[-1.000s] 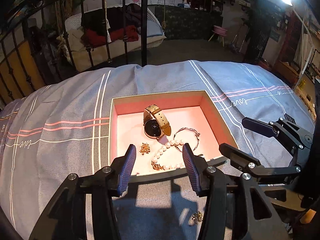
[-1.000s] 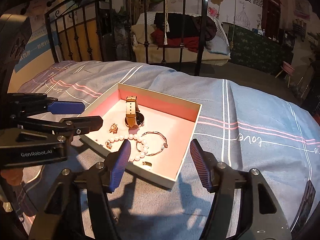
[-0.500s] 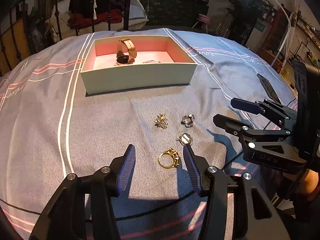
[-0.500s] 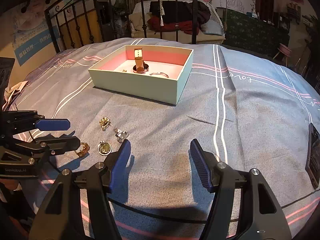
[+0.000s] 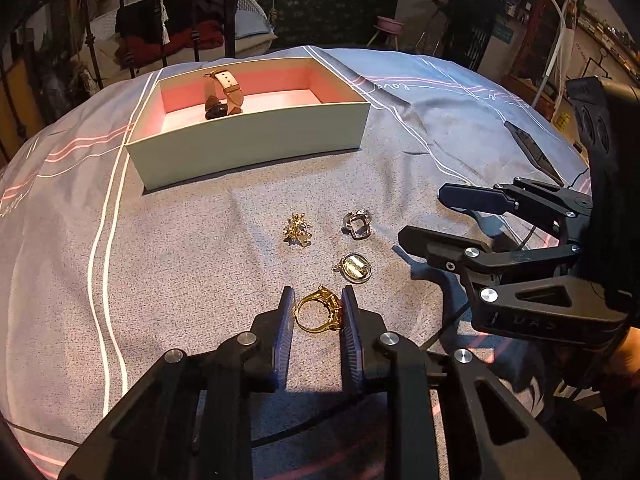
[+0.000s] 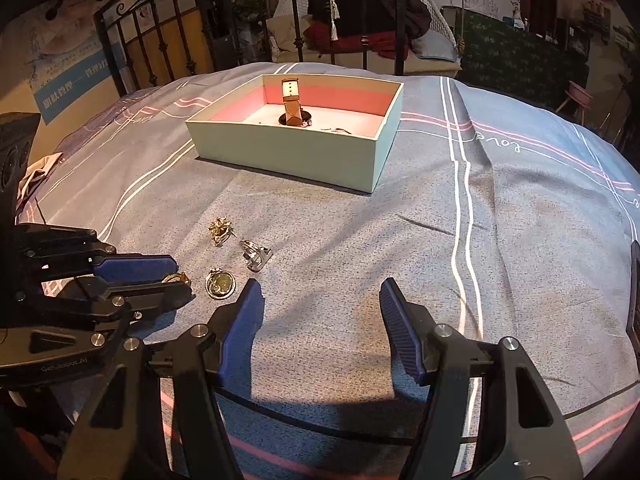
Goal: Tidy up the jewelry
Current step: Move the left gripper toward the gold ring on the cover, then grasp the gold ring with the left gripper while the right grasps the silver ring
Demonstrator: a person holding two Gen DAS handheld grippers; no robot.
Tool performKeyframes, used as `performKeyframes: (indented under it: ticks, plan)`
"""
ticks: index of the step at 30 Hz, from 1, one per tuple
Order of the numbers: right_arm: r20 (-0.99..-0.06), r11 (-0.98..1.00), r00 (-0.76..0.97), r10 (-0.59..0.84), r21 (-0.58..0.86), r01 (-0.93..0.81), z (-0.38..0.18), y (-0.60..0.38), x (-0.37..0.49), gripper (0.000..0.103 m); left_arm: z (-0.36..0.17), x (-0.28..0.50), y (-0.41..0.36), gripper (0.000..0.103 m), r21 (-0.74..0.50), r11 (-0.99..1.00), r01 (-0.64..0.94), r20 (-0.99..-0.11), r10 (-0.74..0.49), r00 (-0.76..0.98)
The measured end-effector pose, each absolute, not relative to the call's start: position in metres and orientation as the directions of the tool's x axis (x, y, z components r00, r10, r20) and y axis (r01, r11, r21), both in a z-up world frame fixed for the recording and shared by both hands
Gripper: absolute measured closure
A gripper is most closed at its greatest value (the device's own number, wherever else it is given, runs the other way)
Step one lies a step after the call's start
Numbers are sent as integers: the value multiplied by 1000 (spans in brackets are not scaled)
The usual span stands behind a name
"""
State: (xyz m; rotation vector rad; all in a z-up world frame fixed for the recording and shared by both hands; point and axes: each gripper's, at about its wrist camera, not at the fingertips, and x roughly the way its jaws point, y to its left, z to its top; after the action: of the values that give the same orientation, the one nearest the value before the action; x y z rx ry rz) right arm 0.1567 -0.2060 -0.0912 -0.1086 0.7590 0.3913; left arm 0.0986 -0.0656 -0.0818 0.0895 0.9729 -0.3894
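Observation:
My left gripper point(image 5: 317, 312) is closed around a gold ring point(image 5: 318, 314) that lies on the bedspread; both pads touch it. The ring point(image 6: 176, 279) also peeks out in the right wrist view. A round pendant point(image 5: 354, 267), a silver ring point(image 5: 357, 224) and a gold brooch point(image 5: 297, 229) lie just beyond. The open pink-lined box point(image 5: 256, 152) holds a tan-strapped watch point(image 5: 224, 94) further back. My right gripper point(image 6: 320, 312) is open and empty, hovering right of the pieces.
The grey-blue striped bedspread point(image 6: 480, 220) covers the bed. A black metal bed frame point(image 6: 296, 20) stands behind the box. A dark phone point(image 5: 532, 148) lies on the bed at the right. A black cable point(image 6: 320, 408) runs across the near edge.
Both grippers pulled back from above the box to the near bedspread. My left gripper lowered over the gold ring and its jaws closed from wide to touching the ring.

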Motion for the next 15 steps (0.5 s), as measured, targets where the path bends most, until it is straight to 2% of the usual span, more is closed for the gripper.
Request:
performKeyframes:
  ticks: [4, 6, 9, 10, 11, 15]
  plan:
    - [-693, 899, 633, 345, 50, -435, -90, -191, 164, 42, -81, 102, -59, 80, -92, 939, 332, -821, -260, 509]
    - [-699, 889, 619, 359, 52, -456, -90, -183, 170, 49, -80, 104, -55, 80, -94, 943, 319, -821, -254, 510]
    - [-714, 873, 596, 368, 44, -487, -91, -171, 177, 66, -80, 104, -51, 80, -95, 946, 311, -823, -250, 509]
    - [-724, 866, 585, 366, 34, -500, -93, -167, 178, 78, -80, 104, -51, 80, -95, 945, 312, -824, -251, 509]
    - [-725, 863, 589, 358, 17, -504, -94, -164, 176, 84, -79, 104, -51, 80, -95, 946, 311, -824, -250, 509]
    - [-711, 863, 601, 366, 17, -506, -92, -165, 172, 84, -79, 105, -51, 80, -100, 946, 308, -824, -252, 508]
